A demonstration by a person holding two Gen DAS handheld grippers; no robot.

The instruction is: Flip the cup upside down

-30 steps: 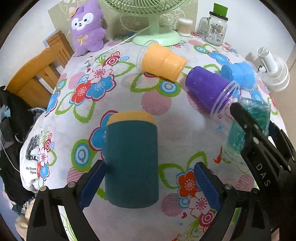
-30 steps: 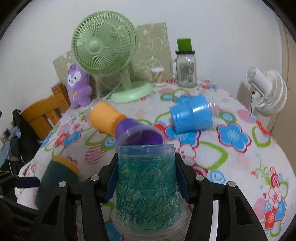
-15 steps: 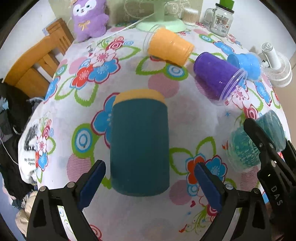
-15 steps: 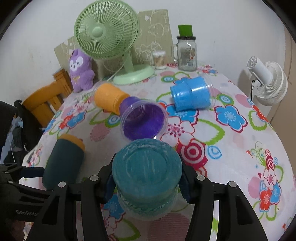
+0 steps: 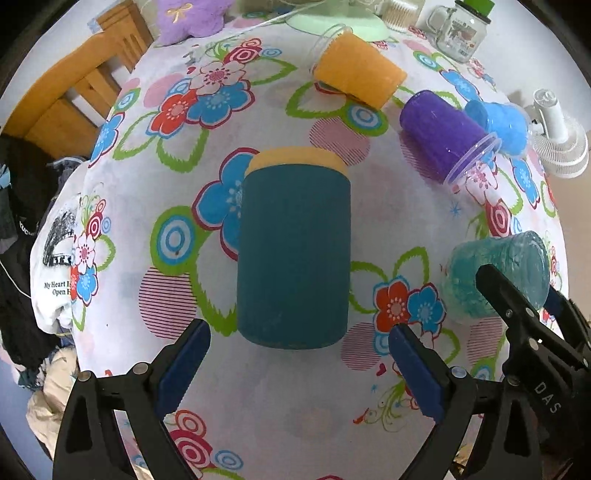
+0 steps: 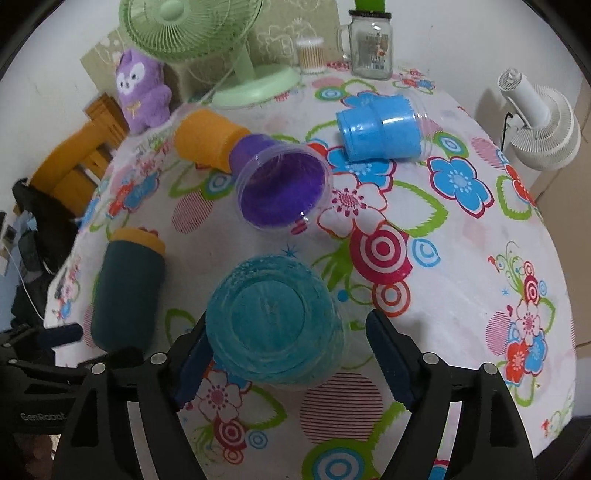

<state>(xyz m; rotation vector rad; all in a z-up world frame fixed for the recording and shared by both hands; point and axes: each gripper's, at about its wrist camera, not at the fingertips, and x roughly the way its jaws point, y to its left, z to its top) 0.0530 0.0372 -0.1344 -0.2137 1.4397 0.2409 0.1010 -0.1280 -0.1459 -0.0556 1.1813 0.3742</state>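
A teal-scribbled clear cup (image 6: 275,323) stands upside down on the flowered tablecloth, base up; it also shows in the left wrist view (image 5: 495,275). My right gripper (image 6: 288,362) is open around it, its right jaw clearly off the cup, its left jaw close beside it. A dark teal cup with an orange end (image 5: 293,251) lies on its side; it also shows in the right wrist view (image 6: 127,291). My left gripper (image 5: 297,363) is open and empty just short of its near end.
An orange cup (image 5: 356,72), a purple cup (image 6: 282,184) and a blue cup (image 6: 382,129) lie on their sides further back. A green fan (image 6: 207,33), purple plush (image 6: 142,90), glass jar (image 6: 371,50) stand at the back. A white fan (image 6: 539,114) is off the right edge.
The right gripper set the teal-scribbled cup down upside down and opened its jaws. The left gripper rose and pulled back from the dark teal cup, staying open.
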